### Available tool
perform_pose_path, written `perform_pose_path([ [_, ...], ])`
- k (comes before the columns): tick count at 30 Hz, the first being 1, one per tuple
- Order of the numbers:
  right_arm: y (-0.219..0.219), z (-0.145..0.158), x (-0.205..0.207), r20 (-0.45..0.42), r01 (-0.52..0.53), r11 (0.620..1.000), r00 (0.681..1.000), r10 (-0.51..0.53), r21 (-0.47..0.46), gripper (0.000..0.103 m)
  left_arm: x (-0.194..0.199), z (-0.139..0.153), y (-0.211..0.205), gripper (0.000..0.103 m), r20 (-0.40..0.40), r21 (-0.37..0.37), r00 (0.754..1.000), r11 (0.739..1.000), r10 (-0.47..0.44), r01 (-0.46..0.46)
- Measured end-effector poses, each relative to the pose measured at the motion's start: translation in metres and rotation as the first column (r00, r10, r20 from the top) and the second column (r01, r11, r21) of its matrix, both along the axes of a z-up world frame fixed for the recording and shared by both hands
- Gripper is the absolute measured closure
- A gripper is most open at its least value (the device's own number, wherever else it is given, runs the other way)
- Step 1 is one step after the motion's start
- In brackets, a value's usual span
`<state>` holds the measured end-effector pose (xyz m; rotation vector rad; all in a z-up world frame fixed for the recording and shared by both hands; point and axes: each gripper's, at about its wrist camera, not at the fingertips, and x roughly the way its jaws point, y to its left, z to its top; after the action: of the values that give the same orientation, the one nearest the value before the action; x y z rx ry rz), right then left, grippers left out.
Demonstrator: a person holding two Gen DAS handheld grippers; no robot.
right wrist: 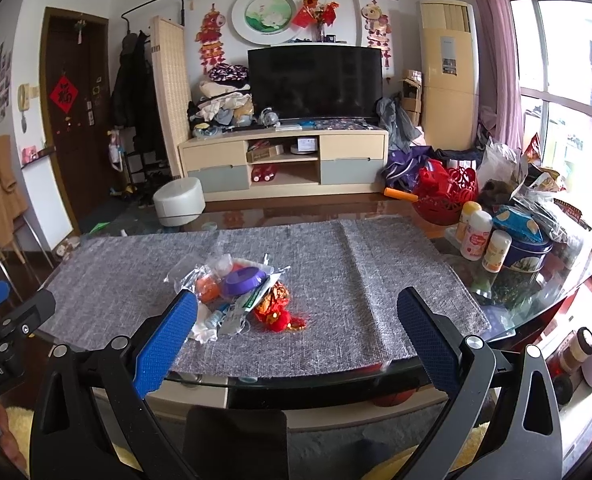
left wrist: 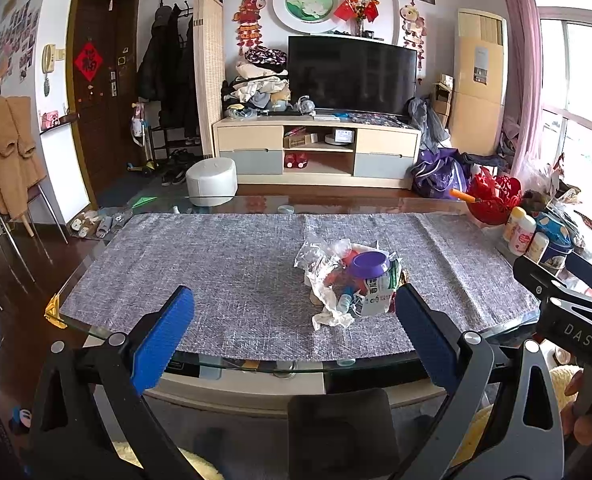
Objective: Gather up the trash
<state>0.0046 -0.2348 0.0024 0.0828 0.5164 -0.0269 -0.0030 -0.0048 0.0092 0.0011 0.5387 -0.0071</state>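
Trash pile (left wrist: 350,280): heaped mid-cloth on glass worktop (left wrist: 96,330). Left hand-held gripper (left wrist: 294,334), right hand-held gripper (right wrist: 296,338): both spread wide, empty, short of pile. Advised: start with purple cap (right wrist: 243,278), pinching rim squarely.

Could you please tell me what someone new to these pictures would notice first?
First, the trash pile in the middle of the grey cloth on the glass table, topped by a purple bowl. Next, the blue pads of the open left hand-held gripper and right hand-held gripper, both short of the pile. Behind stands a black TV.
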Motion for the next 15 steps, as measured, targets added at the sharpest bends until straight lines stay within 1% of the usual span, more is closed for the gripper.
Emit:
perform_pose_path([
  [7, 0.0006, 0.0001, 0.0002, 0.003, 0.002, 1.0, 1.0, -0.002, 0.004, 0.003, -0.0016, 0.006, 0.0015, 0.008, 0.007, -0.002, 1.0, 1.0, 0.003, -0.003],
  [8, 0.0007, -0.0001, 0.0003, 0.002, 0.003, 1.0, 1.0, -0.003, 0.004, 0.003, -0.0003, -0.0002, -0.0001, 0.008, 0.005, -0.003, 1.0, 1.0, 0.002, -0.002],
  [15, 0.0008, -0.0002, 0.0001, 0.002, 0.003, 1.0, 1.0, -0.003, 0.003, 0.003, 0.0006, 0.0015, 0.0008, 0.008, 0.006, -0.003, 1.0, 1.0, 0.001, -0.001],
])
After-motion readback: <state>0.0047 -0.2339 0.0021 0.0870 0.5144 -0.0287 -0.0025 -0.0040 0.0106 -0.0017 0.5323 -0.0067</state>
